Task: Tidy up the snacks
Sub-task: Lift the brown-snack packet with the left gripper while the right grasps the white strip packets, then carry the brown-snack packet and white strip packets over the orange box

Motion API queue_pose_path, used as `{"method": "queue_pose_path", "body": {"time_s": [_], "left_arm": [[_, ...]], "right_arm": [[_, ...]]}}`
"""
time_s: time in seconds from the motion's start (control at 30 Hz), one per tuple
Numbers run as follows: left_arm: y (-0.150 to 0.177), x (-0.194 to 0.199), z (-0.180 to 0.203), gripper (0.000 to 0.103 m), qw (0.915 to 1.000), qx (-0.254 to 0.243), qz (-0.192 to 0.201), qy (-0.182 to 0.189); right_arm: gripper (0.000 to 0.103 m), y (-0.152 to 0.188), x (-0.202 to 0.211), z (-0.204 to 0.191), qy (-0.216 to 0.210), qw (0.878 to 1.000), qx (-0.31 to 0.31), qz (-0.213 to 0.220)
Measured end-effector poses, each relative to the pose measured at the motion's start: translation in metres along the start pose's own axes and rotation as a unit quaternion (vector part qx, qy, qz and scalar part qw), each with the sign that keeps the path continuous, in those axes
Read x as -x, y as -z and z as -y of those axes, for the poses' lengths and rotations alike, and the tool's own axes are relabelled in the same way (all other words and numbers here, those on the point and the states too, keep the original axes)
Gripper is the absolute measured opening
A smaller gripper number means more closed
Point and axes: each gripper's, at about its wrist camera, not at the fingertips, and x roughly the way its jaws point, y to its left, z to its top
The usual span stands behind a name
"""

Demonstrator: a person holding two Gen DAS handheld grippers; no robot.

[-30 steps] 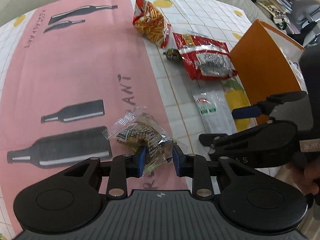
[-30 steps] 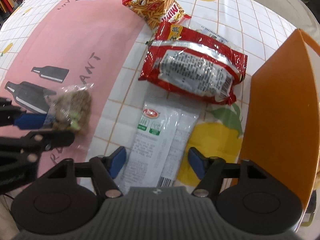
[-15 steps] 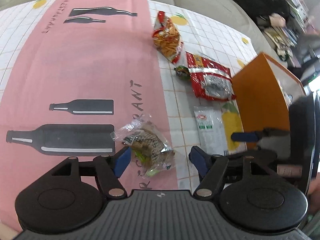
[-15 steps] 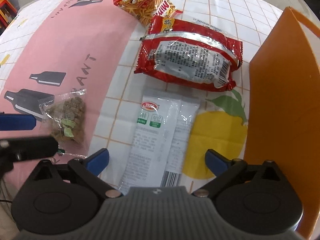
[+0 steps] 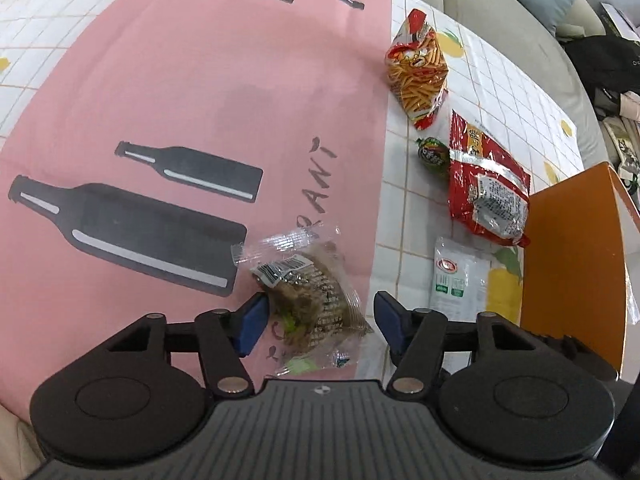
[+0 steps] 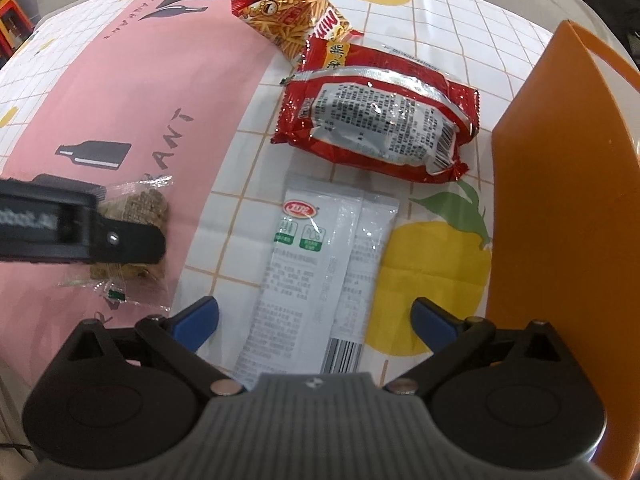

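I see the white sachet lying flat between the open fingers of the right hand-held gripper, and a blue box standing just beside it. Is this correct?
Not quite: the box is orange, not blue, as the right wrist view shows. The white sachet does lie flat between the open fingers of the right hand-held gripper.

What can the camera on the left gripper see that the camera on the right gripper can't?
Only the left wrist view shows the small green round candy beside the red packet, and the whole clear packet of brown snack between the left gripper fingers. Only the right wrist view shows the white packet's barcode end, lying between the open right gripper fingers. Both show the chip bag, the red packet, the white packet, the orange bag and the pink tablecloth.
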Motion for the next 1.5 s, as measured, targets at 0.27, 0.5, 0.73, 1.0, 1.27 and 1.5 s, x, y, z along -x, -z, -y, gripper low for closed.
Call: {"method": "queue_pose_path", "body": {"time_s": [0.27,0.5,0.73,1.0,1.27,1.5], "left_arm": [[0.002,0.001,0.002,0.046,0.9996,-0.024,0.010,-0.007],[0.004,0.002,0.005,0.040,0.9989,-0.045,0.011,-0.008],[0.011,0.013,0.006,0.038,0.9988,-0.047,0.013,0.002],[0.016,0.045,0.010,0.037,0.9976,-0.057,0.038,0.014],[0.020,0.087,0.030,0.036,0.9935,-0.076,0.075,0.039],[0.025,0.114,0.071,0.036,0.9854,-0.117,0.098,0.076]], "right_arm": [[0.077,0.008,0.009,-0.001,0.009,0.999,-0.009,0.034],[0.051,0.005,0.014,-0.001,0.008,0.999,-0.018,0.044],[0.049,0.006,0.029,0.000,-0.005,0.998,-0.026,0.062],[0.049,0.008,0.072,0.003,-0.030,0.994,-0.026,0.102],[0.049,0.006,0.124,0.019,-0.056,0.988,-0.031,0.141],[0.049,0.006,0.168,0.052,-0.061,0.983,-0.041,0.169]]}}
